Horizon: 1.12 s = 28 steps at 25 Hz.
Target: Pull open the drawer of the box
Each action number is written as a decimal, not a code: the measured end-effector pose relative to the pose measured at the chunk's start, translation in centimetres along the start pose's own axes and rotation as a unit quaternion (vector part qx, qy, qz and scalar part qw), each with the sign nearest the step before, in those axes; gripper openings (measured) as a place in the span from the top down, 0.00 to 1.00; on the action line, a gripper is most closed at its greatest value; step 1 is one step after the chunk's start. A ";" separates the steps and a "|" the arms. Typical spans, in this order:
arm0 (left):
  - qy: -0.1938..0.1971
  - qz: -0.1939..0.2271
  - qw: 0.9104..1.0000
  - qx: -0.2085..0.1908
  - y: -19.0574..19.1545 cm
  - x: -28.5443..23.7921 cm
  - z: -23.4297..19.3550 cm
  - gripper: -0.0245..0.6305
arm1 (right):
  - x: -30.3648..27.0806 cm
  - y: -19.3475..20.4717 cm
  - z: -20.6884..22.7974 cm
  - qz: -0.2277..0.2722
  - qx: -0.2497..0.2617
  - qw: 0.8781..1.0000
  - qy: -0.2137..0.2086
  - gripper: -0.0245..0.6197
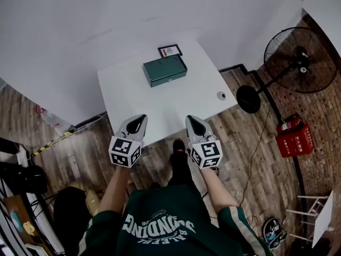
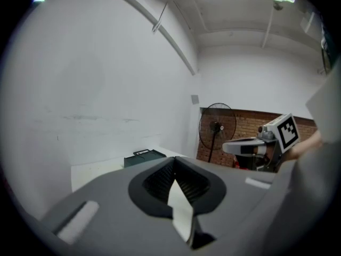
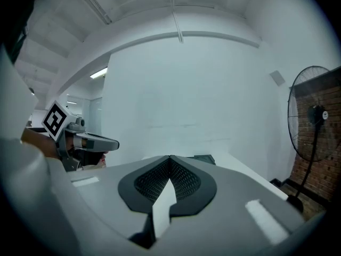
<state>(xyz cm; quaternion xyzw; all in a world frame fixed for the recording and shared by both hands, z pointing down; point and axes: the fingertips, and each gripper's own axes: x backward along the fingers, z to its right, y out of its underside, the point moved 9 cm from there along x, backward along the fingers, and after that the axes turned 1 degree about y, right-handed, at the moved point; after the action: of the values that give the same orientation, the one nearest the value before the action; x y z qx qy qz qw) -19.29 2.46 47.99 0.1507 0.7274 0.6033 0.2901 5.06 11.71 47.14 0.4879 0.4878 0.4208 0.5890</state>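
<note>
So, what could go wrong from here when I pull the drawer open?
1. The box sits far across the table and nothing holds it, so a pull may drag the whole box along.
2. The left gripper and right gripper are both shut and far from it; they must open before gripping.
3. The framed card just behind the box could get knocked.
</note>
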 end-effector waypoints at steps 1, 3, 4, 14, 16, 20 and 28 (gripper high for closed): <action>-0.005 0.001 1.000 0.002 -0.3 -1.0 -0.5 0.88 | -1.2 0.0 0.8 -0.001 -0.001 1.000 -0.003 0.96; -0.019 0.004 1.000 0.008 -0.9 -2.8 -1.6 0.88 | -3.9 -0.4 2.3 -0.002 0.000 1.000 -0.015 0.96; -0.027 0.004 1.000 0.011 -1.2 -3.8 -2.1 0.88 | -5.3 -0.7 3.1 -0.002 0.001 1.000 -0.023 0.96; -0.105 -0.005 0.993 0.048 -4.7 -15.1 -6.7 0.88 | -19.5 -3.6 12.0 -0.027 0.047 0.993 -0.109 0.96; -0.118 -0.005 0.991 0.055 -4.9 -16.6 -7.3 0.88 | -21.7 -3.7 13.4 -0.030 0.045 0.991 -0.124 0.96; -0.136 -0.011 0.988 0.070 -4.7 -18.4 -7.8 0.88 | -24.7 -2.7 14.6 -0.048 0.031 0.987 -0.149 0.96; -0.150 -0.018 0.985 0.080 -4.0 -19.0 -9.0 0.88 | -26.6 0.6 14.3 -0.092 0.015 0.981 -0.172 0.96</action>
<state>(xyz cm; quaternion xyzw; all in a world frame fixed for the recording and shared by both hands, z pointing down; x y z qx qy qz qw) -9.25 -16.38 49.66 0.2493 0.7239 0.5088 0.3936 14.62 -16.39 52.75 0.5147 0.4283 0.2670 0.6931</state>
